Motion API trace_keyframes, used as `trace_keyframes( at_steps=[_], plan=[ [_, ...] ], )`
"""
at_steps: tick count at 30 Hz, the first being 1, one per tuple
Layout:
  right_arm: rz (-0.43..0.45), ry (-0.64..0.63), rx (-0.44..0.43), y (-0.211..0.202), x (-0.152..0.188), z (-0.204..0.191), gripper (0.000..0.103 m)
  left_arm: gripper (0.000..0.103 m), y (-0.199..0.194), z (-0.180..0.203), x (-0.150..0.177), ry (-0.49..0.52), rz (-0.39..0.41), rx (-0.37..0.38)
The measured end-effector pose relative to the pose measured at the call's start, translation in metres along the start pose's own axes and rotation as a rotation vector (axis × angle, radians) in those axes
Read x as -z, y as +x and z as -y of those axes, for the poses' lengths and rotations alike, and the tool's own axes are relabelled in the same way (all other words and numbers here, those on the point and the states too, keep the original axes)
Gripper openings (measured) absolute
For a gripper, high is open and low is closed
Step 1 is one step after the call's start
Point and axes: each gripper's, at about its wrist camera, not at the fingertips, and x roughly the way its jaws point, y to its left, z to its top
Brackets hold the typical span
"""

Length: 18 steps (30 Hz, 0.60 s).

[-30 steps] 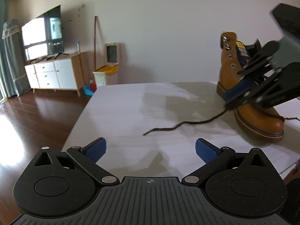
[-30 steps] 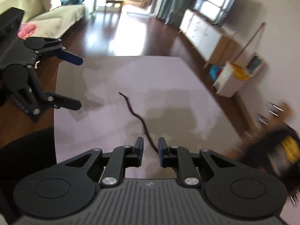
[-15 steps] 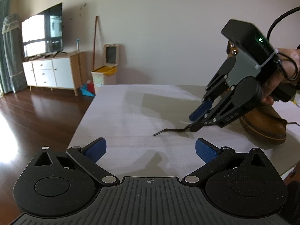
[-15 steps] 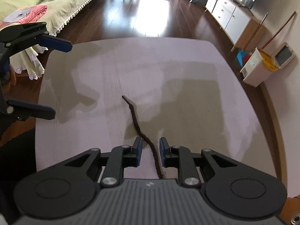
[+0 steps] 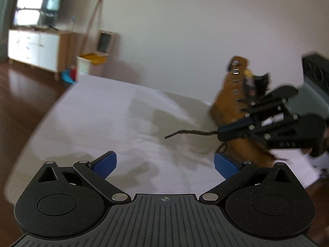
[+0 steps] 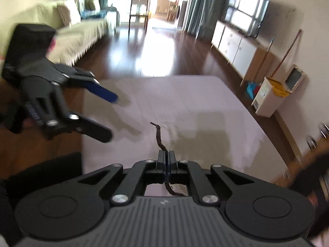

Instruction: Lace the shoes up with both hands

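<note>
1. Right gripper [image 6: 166, 156]: jaws clamped on dark brown braided shoelace [image 6: 158, 135].
2. Left gripper [image 5: 164, 162]: blue-padded jaws wide apart, holding nothing.
3. Tan leather boot [image 5: 230, 103]: upright on pale grey table [image 5: 102, 113]; label writing illegible.

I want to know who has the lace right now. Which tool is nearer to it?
Right. The right tool is shut on the lace, whose free end sticks out ahead of it. The left tool is open and off to the side, touching nothing.
</note>
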Motion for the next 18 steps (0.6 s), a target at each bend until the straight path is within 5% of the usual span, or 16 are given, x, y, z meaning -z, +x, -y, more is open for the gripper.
trace_keyframes(
  at_steps=[2, 5, 13, 18],
  plan=[
    [0.044, 0.016, 0.000, -0.017, 0.015, -0.006, 0.003, 0.098, 0.007, 0.004, -0.001, -0.003, -0.014, 0.057],
    [0.068, 0.053, 0.010, -0.036, 0.040, -0.008, 0.003, 0.068, 0.016, 0.012, -0.001, 0.018, -0.045, 0.133],
    [0.151, 0.131, -0.001, -0.063, 0.081, -0.001, 0.003, 0.064, 0.028, 0.040, 0.001, 0.044, -0.104, 0.266],
    [0.185, 0.143, -0.008, -0.071, 0.089, 0.008, 0.003, 0.049, 0.036, 0.052, -0.001, 0.064, -0.130, 0.317]
  ],
)
